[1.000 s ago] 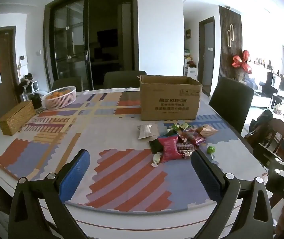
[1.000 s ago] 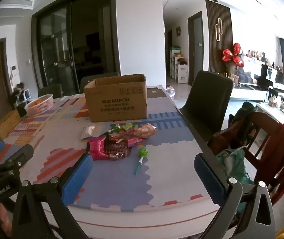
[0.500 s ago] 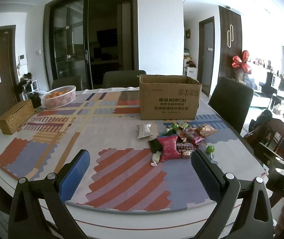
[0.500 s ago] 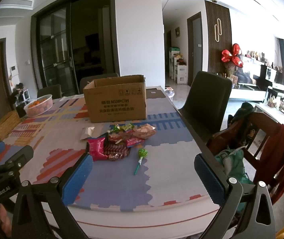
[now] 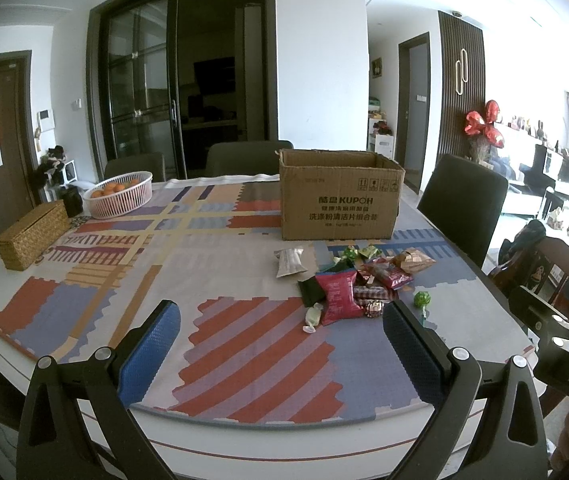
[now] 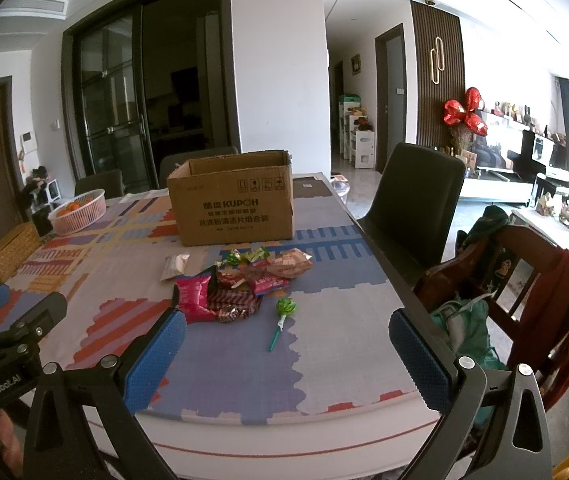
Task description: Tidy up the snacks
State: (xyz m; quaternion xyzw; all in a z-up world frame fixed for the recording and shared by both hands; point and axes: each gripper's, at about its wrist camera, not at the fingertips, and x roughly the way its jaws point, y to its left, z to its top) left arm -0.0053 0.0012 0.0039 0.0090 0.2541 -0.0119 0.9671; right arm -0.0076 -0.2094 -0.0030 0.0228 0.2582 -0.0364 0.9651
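Room: dining area with dark glass sliding doors behind, a hallway to the right, dark chairs (image 6: 416,196) around the worktop.
Worktop (image 5: 244,444): white, rounded near edge, covered by a patchwork mat (image 5: 132,248) of red, blue, grey and tan blocks.
Cardboard box (image 5: 338,196): open-topped, upright on the mat at the far side, printed text facing the cameras; seen also in the right wrist view (image 6: 234,204).
Snacks (image 5: 354,284): a loose pile of wrapped packets on the mat, just in front of the box and apart from it.
Pile details: a red packet (image 5: 340,294) at the near side, a silver packet (image 5: 290,262) to the left, an orange-brown packet (image 5: 412,260) to the right, green wrappers at the back, a small pale candy (image 5: 312,318) at the near left.
Lollipop (image 6: 284,316): green-wrapped head, green stick, lying alone on the mat just right of the pile.
Left gripper (image 5: 280,344): jaws spread wide, nothing between the blue pads, held above the near edge of the worktop, short of the pile.
Right gripper (image 6: 286,360): jaws spread wide, empty, above the near edge, with the lollipop ahead between its fingers' lines.
Left side of worktop: a pink basket (image 5: 120,196) of oranges and a woven box (image 5: 32,234), both well apart from the snacks.
Right of worktop: a wooden chair (image 6: 524,264) draped with red cloth.
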